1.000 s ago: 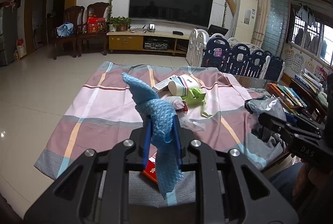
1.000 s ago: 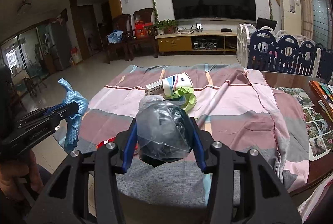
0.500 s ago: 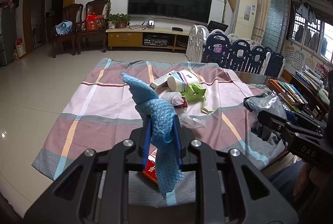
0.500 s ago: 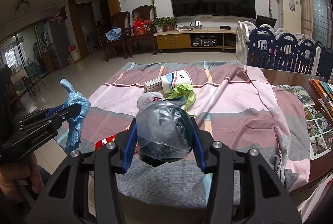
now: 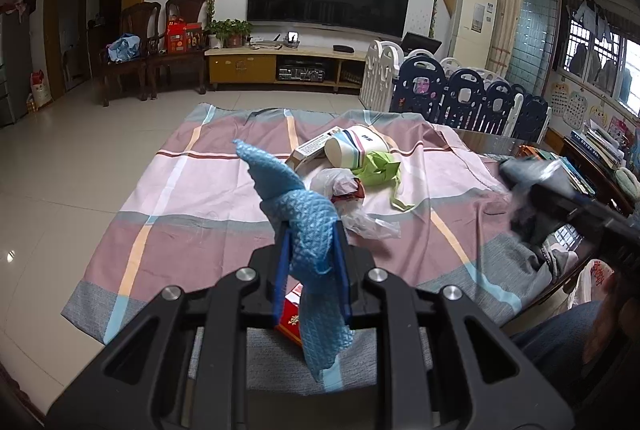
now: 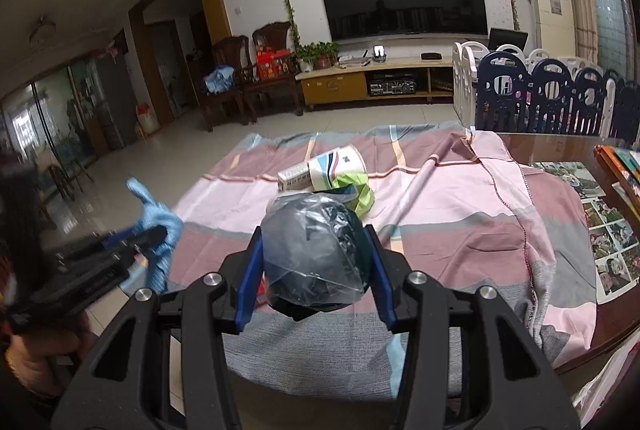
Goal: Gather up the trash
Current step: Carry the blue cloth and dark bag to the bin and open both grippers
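Observation:
My left gripper (image 5: 311, 230) is shut on a blue mesh cloth (image 5: 308, 230) that sticks up and hangs down between the jaws. My right gripper (image 6: 316, 230) is shut on a dark bundle wrapped in clear plastic (image 6: 316, 250). Both are held above the near edge of a table covered by a striped pink and grey cloth (image 5: 192, 190). On the cloth lie a paper cup (image 5: 356, 150), a small white box (image 5: 312, 150), green crumpled paper (image 5: 380, 170), clear plastic wrap (image 5: 360, 218) and a red packet (image 5: 292, 318). The left gripper shows in the right wrist view (image 6: 158, 232).
Books and photos (image 6: 608, 222) lie on the bare table part at right. A child's play fence (image 5: 460, 94) stands beyond the table. A TV cabinet (image 5: 280, 66) and wooden chairs (image 5: 152, 46) stand at the far wall. Tiled floor lies to the left.
Both grippers have moved forward over the table, keeping their loads. The right gripper appears blurred in the left wrist view, so it is moving.

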Demonstrator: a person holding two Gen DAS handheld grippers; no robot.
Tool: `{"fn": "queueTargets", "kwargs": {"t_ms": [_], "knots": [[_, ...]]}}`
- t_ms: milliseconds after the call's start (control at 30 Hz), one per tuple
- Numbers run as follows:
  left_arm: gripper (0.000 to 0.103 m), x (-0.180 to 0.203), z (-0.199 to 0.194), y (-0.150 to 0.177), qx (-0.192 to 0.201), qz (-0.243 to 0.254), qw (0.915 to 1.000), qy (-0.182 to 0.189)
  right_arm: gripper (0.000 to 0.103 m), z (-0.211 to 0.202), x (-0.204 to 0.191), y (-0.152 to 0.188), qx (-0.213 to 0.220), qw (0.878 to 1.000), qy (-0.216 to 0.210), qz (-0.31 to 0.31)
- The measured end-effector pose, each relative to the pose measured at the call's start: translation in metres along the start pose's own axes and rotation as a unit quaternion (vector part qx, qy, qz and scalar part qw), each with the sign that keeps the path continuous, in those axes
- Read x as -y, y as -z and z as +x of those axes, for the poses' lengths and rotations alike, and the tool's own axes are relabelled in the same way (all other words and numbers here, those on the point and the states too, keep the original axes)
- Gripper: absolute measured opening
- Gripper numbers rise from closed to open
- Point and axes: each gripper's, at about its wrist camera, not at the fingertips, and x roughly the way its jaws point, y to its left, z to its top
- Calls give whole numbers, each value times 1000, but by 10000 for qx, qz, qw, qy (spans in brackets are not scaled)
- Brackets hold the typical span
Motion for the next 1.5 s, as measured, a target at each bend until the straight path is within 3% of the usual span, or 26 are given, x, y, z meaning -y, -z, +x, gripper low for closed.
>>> {"fn": "queueTargets", "kwargs": {"t_ms": [167, 300, 367, 400, 467, 533, 600, 667, 767, 933, 1000, 1033, 1067, 1200, 1367, 1500], "knots": [[22, 1, 0, 0, 12, 46, 10000, 19, 47, -75, 56, -14, 449, 9976, 336, 412], [22, 8, 0, -1, 27, 135, 9998, 116, 48, -140, 121, 7, 528, 9898, 1201, 564], [21, 15, -2, -3, 82, 93, 9988, 478, 50, -164, 156, 35, 315, 9814, 1773, 664], [21, 23, -4, -4, 118, 169, 9980, 596, 52, -172, 169, 47, 254, 9775, 1949, 762], [22, 46, -9, -7, 179, 442, 9960, 753, 76, -184, 203, 82, -103, 9689, 2244, 1033], [22, 75, -16, -9, 194, 643, 9926, 1010, 83, -191, 224, 108, -433, 9596, 2459, 1295], [21, 113, -25, -13, 154, 769, 9870, 1404, 83, -207, 238, 126, -437, 9498, 2635, 1629], [22, 159, -36, -16, 107, 937, 9773, 1895, 88, -230, 246, 132, -168, 9450, 2692, 1853], [22, 234, -49, -17, -91, 1200, 9576, 2617, 88, -259, 249, 120, 310, 9413, 2763, 1915], [27, 368, -62, -1, -614, 1721, 9112, 3692, 91, -319, 236, 80, 1303, 9306, 2809, 1951], [40, 405, -63, 9, -725, 1889, 9023, 3807, 93, -340, 225, 64, 1656, 9275, 2774, 1879], [66, 424, -62, 15, -872, 1942, 8973, 3868, 95, -344, 223, 53, 1731, 9270, 2780, 1825], [84, 432, -59, 17, -920, 1934, 8990, 3821, 95, -347, 219, 47, 1773, 9271, 2796, 1756], [86, 422, -45, 14, -1012, 1656, 9194, 3422, 95, -341, 204, 37, 1649, 9369, 2691, 1505], [92, 322, -31, -13, -929, 859, 9480, 2920, 95, -294, 186, 40, 1252, 9561, 2221, 1446], [95, 220, -37, -31, -371, 637, 9790, 1899, 95, -238, 157, 34, 880, 9713, 1713, 1396]]}}
